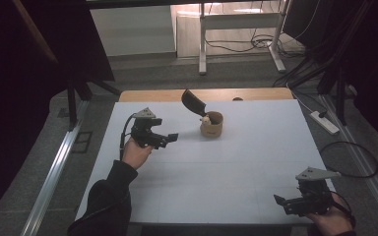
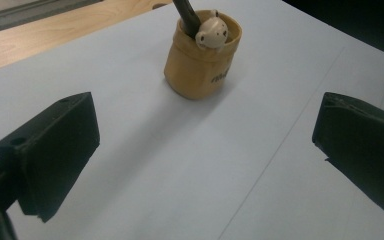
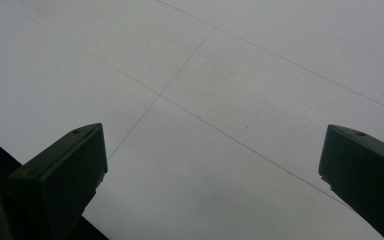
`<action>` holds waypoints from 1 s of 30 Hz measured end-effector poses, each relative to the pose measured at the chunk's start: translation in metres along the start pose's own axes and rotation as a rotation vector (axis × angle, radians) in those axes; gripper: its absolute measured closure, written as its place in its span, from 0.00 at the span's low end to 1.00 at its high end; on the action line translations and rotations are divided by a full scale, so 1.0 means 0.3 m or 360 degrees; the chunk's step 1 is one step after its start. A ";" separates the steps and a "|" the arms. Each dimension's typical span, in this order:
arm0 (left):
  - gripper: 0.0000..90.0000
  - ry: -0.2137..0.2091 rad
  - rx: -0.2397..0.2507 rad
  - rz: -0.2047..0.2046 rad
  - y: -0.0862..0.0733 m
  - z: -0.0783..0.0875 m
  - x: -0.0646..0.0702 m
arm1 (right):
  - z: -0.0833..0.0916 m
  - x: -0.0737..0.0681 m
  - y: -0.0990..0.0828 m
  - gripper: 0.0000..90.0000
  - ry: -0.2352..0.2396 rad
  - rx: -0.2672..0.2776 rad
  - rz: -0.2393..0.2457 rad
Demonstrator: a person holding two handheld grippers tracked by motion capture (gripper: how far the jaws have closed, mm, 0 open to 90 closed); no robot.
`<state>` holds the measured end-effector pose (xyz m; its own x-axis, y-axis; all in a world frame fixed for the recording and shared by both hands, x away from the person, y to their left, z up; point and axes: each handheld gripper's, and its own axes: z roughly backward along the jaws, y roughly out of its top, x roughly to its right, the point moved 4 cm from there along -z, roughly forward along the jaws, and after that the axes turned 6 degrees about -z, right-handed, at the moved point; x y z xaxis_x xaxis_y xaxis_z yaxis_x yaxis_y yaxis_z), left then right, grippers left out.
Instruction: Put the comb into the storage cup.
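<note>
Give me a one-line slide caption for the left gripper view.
Open left gripper faces a tan cup with a dark utensil standing in it, on the white table.

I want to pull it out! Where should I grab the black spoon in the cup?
Probably the bare handle just above the cup rim. The spoon leans left toward the open left gripper, so come from that side, a jaw on each side of the thin handle.

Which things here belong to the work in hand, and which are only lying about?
Work in hand:
- cup, tan, upright on the white table
- black tool standing in the cup
- left gripper, open, nearest the cup

Lying about:
- right gripper, open, at the near right corner
- power strip on the floor
- desk frame behind
</note>
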<state>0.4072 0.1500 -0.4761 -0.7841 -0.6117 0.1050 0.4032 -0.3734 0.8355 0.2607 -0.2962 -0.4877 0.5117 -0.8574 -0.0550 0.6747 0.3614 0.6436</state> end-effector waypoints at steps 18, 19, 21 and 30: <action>0.00 -0.0039 -0.0032 0.0030 -0.067 0.056 0.047 | 0.000 -0.002 0.000 0.00 0.0002 -0.0003 0.0010; 0.00 -0.0039 -0.0032 0.0030 -0.071 0.059 0.051 | 0.000 -0.002 0.000 0.00 0.0001 -0.0004 0.0011; 0.00 -0.0047 -0.0036 0.0028 -0.077 0.065 0.059 | 0.000 -0.003 0.000 0.00 -0.0001 -0.0002 0.0013; 0.00 -0.0062 -0.0056 0.0030 -0.107 0.088 0.087 | 0.001 -0.003 0.000 0.00 -0.0001 -0.0002 0.0016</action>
<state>0.3615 0.1644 -0.4860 -0.7938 -0.5914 0.1418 0.4336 -0.3869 0.8138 0.2600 -0.2955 -0.4876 0.5182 -0.8539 -0.0478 0.6701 0.3706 0.6431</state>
